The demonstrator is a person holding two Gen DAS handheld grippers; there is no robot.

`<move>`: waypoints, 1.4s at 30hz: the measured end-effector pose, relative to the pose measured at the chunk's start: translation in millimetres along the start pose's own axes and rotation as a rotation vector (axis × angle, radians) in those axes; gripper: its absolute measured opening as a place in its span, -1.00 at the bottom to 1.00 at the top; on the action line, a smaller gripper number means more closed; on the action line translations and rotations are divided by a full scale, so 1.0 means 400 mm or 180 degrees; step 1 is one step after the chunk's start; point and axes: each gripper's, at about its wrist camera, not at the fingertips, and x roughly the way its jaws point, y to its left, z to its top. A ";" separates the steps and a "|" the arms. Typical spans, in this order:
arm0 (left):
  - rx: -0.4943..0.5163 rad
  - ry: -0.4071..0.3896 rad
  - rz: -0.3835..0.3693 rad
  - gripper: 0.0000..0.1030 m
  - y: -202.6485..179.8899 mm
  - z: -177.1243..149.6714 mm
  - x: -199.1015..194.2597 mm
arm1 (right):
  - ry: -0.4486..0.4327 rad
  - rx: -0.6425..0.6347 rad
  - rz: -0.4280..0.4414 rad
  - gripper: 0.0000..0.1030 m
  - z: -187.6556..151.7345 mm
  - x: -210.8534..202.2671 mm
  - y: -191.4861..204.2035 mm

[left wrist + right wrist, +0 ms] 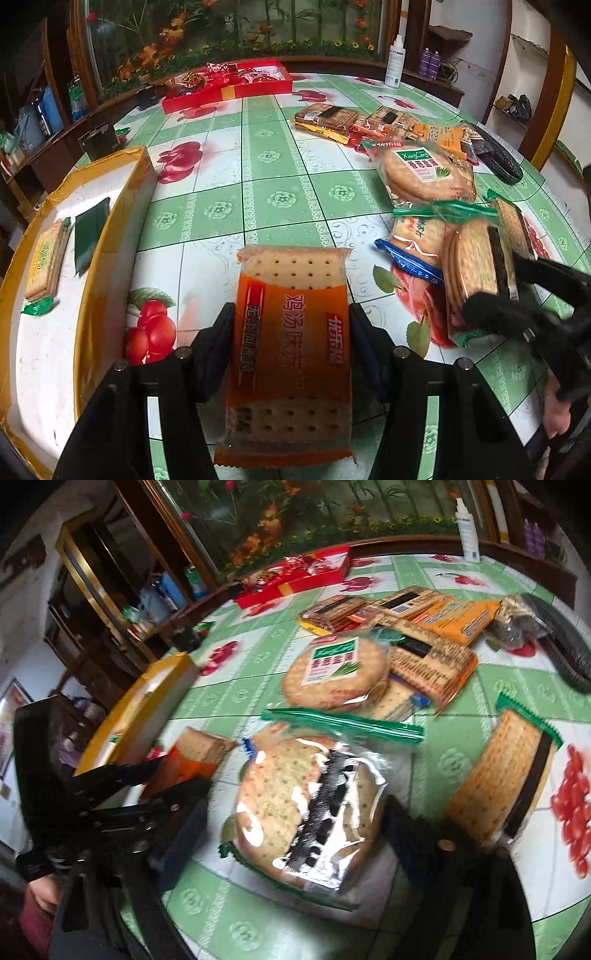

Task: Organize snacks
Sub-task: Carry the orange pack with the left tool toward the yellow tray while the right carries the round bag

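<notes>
Tablecloth (258,192) – yellow-rimmed box (110,206) holds cracker packet (46,262), green packet (90,236).

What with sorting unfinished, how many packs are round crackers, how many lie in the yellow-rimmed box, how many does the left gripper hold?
Round cracker packs: 2
Packs in the box: 2
Orange pack in the left gripper: 1
Total: 5
</notes>
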 end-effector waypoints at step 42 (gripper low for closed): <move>0.0081 0.0004 0.0024 0.25 -0.007 -0.002 -0.003 | 0.0034 -0.0117 -0.0489 0.54 -0.015 -0.021 0.022</move>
